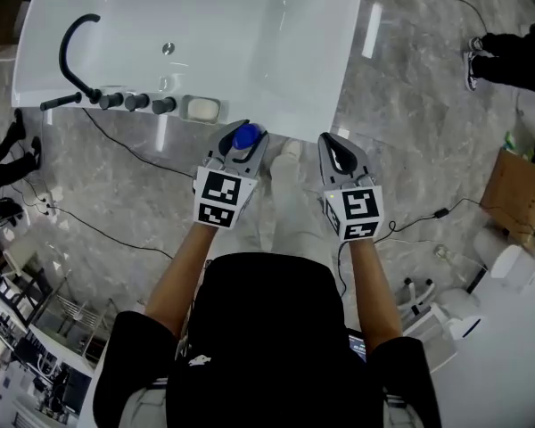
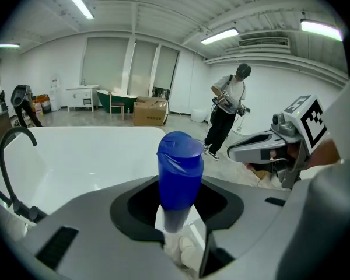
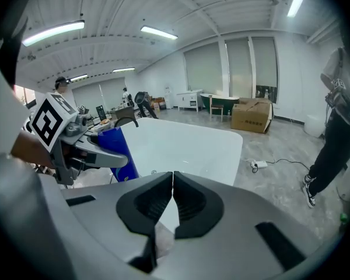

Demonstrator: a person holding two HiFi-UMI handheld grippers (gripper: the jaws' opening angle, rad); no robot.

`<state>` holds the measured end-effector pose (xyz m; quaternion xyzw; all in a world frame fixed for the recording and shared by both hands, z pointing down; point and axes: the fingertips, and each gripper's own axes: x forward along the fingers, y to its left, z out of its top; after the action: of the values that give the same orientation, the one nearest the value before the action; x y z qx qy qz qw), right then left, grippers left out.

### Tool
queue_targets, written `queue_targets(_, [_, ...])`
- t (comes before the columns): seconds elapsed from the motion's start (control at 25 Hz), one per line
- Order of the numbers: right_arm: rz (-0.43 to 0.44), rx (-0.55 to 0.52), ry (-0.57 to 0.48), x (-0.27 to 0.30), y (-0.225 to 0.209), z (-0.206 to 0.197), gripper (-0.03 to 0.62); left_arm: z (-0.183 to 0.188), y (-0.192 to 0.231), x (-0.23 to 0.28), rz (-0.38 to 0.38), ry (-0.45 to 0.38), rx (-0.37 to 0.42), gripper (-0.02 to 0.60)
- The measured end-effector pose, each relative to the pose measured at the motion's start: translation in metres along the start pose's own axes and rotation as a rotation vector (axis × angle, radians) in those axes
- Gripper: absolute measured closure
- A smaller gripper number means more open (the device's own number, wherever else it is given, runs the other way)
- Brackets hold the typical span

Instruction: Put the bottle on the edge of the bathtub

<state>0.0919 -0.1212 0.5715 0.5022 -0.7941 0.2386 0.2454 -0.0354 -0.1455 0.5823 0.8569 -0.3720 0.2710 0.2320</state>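
The left claw (image 1: pixel 242 141) is clenched on the blue bottle (image 1: pixel 246 135), its jaws standing wide around the body. The left gripper view shows the bottle upright between them, capped end up, with pale floor under it. The bottle is held up off any surface, close against the near rim of the white bathtub (image 1: pixel 290 69), toward the tub's right-hand end; whether it hangs over the rim or just short of it cannot be told.

The right claw (image 1: pixel 342 155) is clenched on nothing: in the right gripper view its two jaws meet along a thin line. It is held level with the left claw, just beside it and apart from the bottle.

Along the same rim, to the left of the bottle, lies a soap dish (image 1: pixel 202 108), then a row of dark knobs (image 1: pixel 137 102) and a black curved faucet (image 1: pixel 72 40) arching over the basin. The tub stands on a grey marbled floor (image 1: pixel 410 105) crossed by black cables (image 1: pixel 125 145). A cardboard box (image 1: pixel 517 188) sits at the right. In the left gripper view a person (image 2: pixel 226 111) stands beyond the tub.
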Motion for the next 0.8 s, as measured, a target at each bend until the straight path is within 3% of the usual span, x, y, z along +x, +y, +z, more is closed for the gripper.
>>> queue_targets(0.24, [0.011,-0.016,0.038,0.018,-0.002,-0.027,0.572,-0.031,0.008,0.024,0.016,0.031,-0.025,0.416])
queue_targets(0.8, [0.007,-0.016,0.089,0.063,-0.024,-0.072,0.572,-0.073,0.024,0.084,0.054,0.064,-0.003,0.416])
